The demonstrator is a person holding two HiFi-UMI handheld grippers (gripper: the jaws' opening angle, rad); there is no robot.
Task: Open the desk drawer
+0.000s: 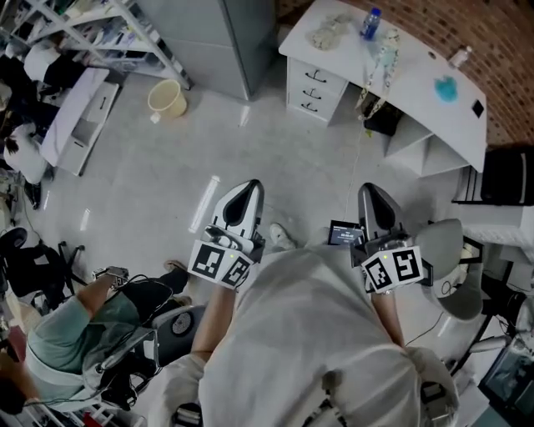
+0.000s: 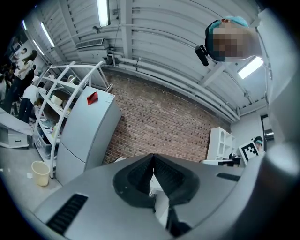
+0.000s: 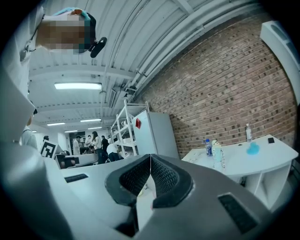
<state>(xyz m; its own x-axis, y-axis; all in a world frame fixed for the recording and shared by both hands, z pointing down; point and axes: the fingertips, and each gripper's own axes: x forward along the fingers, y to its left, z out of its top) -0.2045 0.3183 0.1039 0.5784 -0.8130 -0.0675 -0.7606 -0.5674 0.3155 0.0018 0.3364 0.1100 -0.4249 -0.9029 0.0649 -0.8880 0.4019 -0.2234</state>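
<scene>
Up at one o'clock in the head view, a white curved tabletop [image 1: 417, 68] stands along a brick wall [image 1: 501, 42]. The drawer unit [image 1: 314, 90] sits under the tabletop's left end: three drawers with dark handles, all fronts flush and shut. A blue-capped bottle [image 1: 370, 23] stands on the tabletop just past the unit, and a blue lump [image 1: 446, 88] lies further along toward three o'clock.

Left tongs [image 1: 248, 188] and right tongs [image 1: 372, 192] are held side by side near centre. Both point toward twelve o'clock, well apart from the unit, touching nothing.

Left gripper view: pads pressed together, nothing between them. Right gripper view: pads likewise together and empty, with the tabletop and bottle off at three o'clock.

A yellow bucket [image 1: 168, 98] stands on the floor at eleven o'clock, near a grey fridge [image 1: 234, 33]. A seated person [image 1: 75, 334] is at eight o'clock.
</scene>
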